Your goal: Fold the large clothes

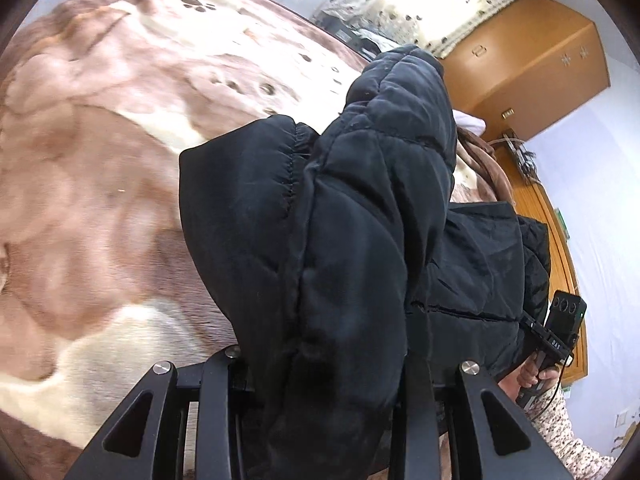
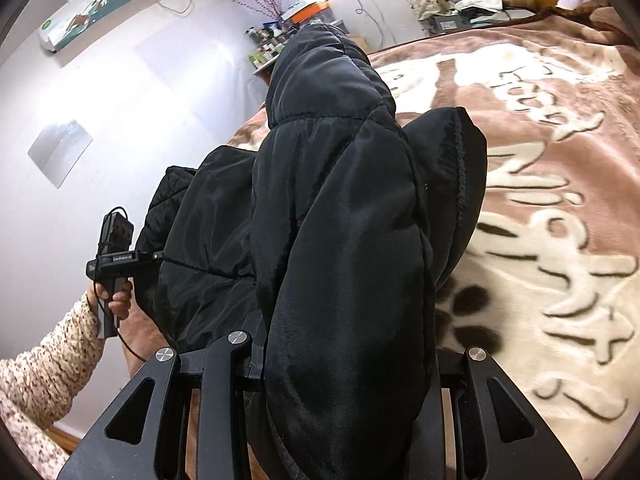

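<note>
Jacket [image 1: 360,220] hangs above the blanket [image 1: 100,160], bunched from six o'clock upward; our left gripper [image 1: 320,380] and right gripper [image 2: 344,376] each pinch it. Mid-fold carry; next we should lay it flat.

Black quilted puffer jacket [image 1: 360,240], bunched and lifted.

Padded, matt-sheen black fabric with stitched quilting lines and a puckered seam along one edge. In the left wrist view a thick fold rises straight ahead from between the left gripper [image 1: 320,400] fingers, with the rest of the garment hanging off to the right of the claw. In the right wrist view another thick fold stands between the right gripper [image 2: 344,380] fingers, the remainder trailing to the claw's left. Jacket is crumpled, not flat.
</note>
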`<move>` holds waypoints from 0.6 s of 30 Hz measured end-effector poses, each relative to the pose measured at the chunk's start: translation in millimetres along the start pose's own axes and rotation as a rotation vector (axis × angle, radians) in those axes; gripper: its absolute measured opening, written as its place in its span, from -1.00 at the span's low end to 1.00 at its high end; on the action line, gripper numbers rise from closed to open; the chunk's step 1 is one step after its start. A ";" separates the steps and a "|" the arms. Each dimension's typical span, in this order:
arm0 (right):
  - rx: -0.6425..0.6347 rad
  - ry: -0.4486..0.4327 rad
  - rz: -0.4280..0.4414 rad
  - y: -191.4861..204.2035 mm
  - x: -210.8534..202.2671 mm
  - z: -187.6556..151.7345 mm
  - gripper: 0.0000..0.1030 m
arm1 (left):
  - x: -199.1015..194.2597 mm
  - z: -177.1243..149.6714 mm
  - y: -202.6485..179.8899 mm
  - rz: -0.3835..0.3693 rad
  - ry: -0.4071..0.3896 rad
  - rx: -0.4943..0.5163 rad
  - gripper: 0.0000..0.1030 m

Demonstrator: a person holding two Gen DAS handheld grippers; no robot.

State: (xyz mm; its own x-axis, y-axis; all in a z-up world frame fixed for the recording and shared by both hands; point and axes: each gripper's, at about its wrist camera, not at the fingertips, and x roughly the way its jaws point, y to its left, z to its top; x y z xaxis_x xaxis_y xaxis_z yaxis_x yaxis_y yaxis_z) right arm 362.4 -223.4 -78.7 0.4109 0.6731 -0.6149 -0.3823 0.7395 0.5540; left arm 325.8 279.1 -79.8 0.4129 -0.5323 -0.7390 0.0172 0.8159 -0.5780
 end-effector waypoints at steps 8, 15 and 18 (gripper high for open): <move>0.027 0.010 0.023 4.6 29.5 -5.2 -0.33 | -7.8 6.0 30.8 0.039 -0.012 -0.033 -0.36; 0.056 0.024 0.033 -8.6 42.2 -23.4 -0.32 | 5.7 2.6 67.4 0.042 0.006 -0.092 -0.34; 0.075 0.050 0.009 -17.8 49.4 -29.7 -0.32 | 15.1 0.5 83.4 0.045 0.020 -0.126 -0.30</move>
State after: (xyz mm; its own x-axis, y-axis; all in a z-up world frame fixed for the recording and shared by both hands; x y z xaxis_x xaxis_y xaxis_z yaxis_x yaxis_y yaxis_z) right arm 364.9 -203.5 -135.7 0.3647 0.6800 -0.6360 -0.3217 0.7330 0.5993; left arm 333.9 339.2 -139.0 0.3929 -0.5009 -0.7712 -0.1162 0.8048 -0.5820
